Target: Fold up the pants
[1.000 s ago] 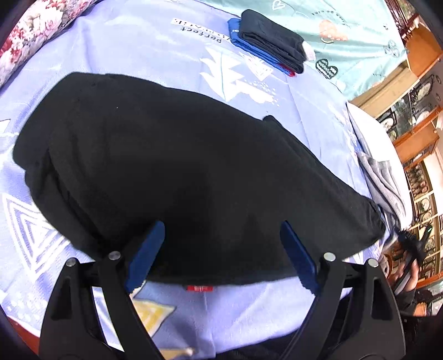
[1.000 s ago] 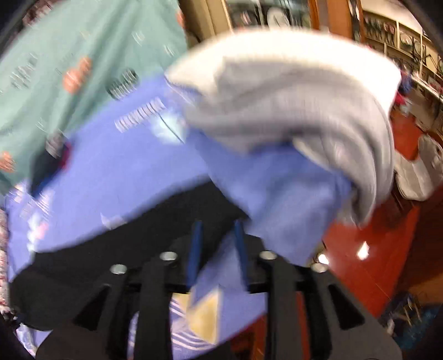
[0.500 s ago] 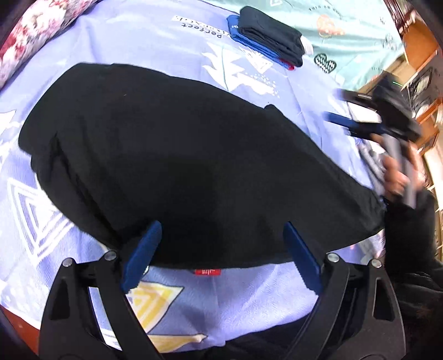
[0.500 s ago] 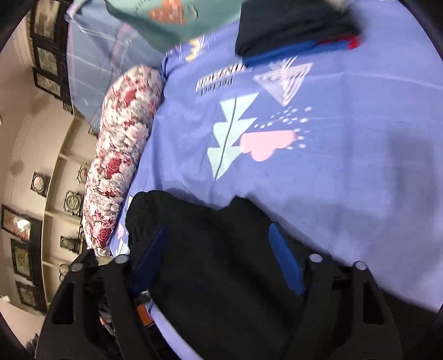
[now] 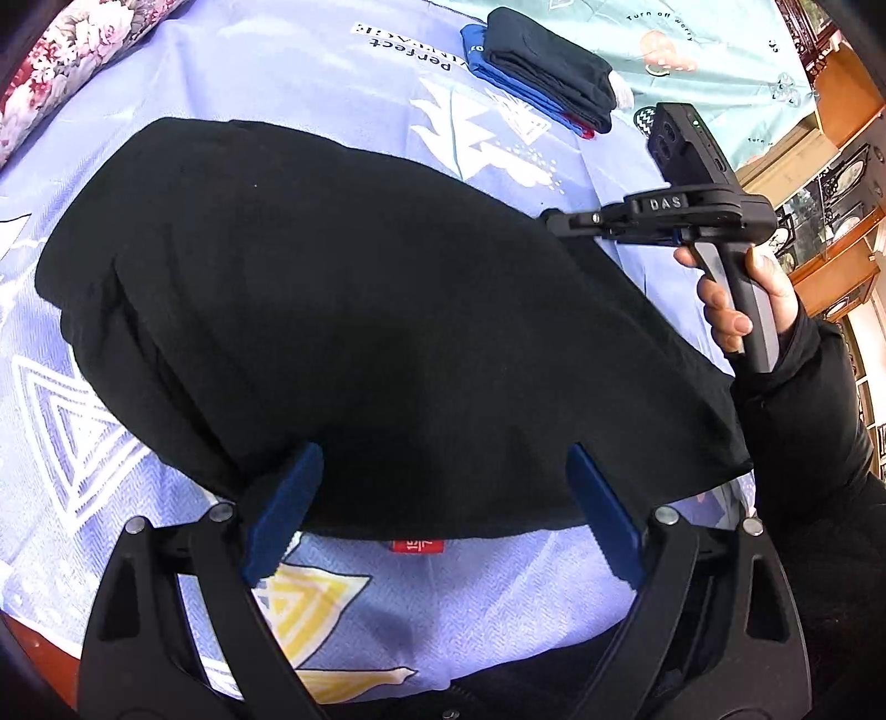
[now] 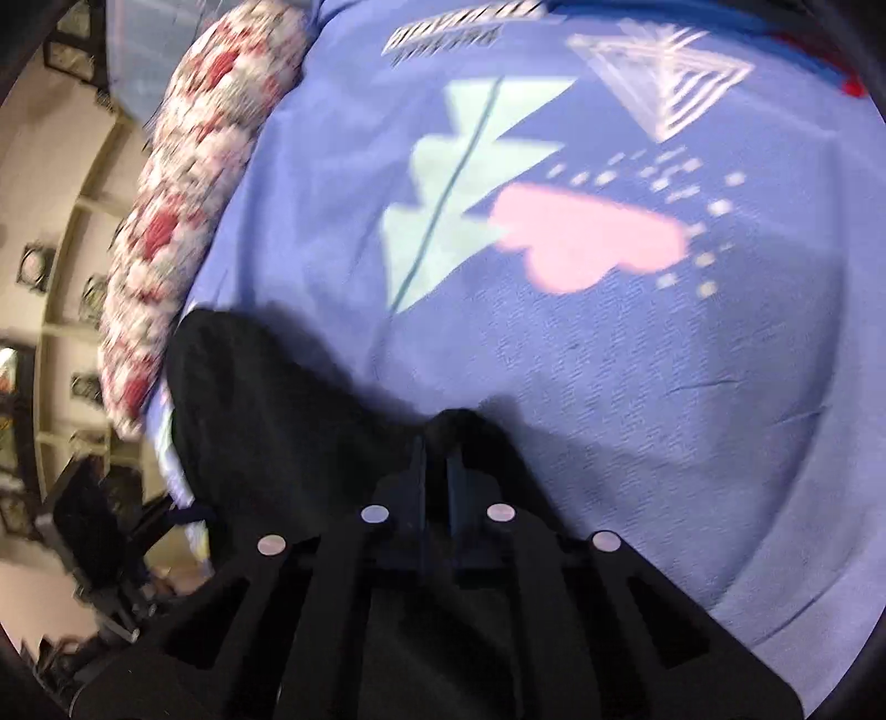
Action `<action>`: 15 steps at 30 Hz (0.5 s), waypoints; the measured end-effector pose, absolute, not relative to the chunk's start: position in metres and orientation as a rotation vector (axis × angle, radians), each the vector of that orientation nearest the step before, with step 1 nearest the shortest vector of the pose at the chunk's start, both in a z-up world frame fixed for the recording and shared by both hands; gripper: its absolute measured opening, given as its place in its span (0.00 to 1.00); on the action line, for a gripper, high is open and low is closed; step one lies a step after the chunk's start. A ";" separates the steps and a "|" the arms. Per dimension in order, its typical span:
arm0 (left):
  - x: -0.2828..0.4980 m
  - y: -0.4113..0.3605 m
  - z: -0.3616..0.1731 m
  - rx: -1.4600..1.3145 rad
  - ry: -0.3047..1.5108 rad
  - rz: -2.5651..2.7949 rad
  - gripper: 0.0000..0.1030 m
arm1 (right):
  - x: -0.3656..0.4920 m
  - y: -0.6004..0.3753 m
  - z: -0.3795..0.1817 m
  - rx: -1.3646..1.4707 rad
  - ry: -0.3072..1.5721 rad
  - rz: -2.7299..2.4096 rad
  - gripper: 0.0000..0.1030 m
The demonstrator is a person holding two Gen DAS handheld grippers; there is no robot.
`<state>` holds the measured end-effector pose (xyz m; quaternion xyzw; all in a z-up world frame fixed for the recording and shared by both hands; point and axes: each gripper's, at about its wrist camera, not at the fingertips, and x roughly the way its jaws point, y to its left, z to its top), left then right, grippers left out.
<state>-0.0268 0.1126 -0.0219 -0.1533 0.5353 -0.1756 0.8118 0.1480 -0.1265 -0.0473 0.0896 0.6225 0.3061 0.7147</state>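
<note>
The black pants lie folded flat on the lavender printed bedsheet, a small red tag at their near edge. My left gripper is open and empty, its blue pads just above that near edge. My right gripper is shut on the far edge of the black pants; in the left wrist view it shows held in a hand at the pants' far right side.
A stack of folded dark and blue clothes lies at the far end of the bed on a teal sheet. A floral bolster runs along the bed's left side. Wooden cabinets stand at right.
My right gripper swung from the grey clothes at the bed's edge over to the black pants, opened, then closed on their far edge. My left gripper stayed open over the near edge.
</note>
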 end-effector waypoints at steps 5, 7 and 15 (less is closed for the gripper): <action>-0.032 0.116 -0.022 -0.327 1.137 -0.375 0.88 | 0.160 -0.152 -0.051 0.256 1.309 0.556 0.00; -0.033 0.116 -0.022 -0.324 1.138 -0.371 0.88 | 0.163 -0.158 -0.051 0.282 1.302 0.544 0.00; -0.032 0.107 0.010 -0.308 1.054 -0.425 0.88 | 0.086 -0.166 -0.007 0.318 1.227 0.644 0.23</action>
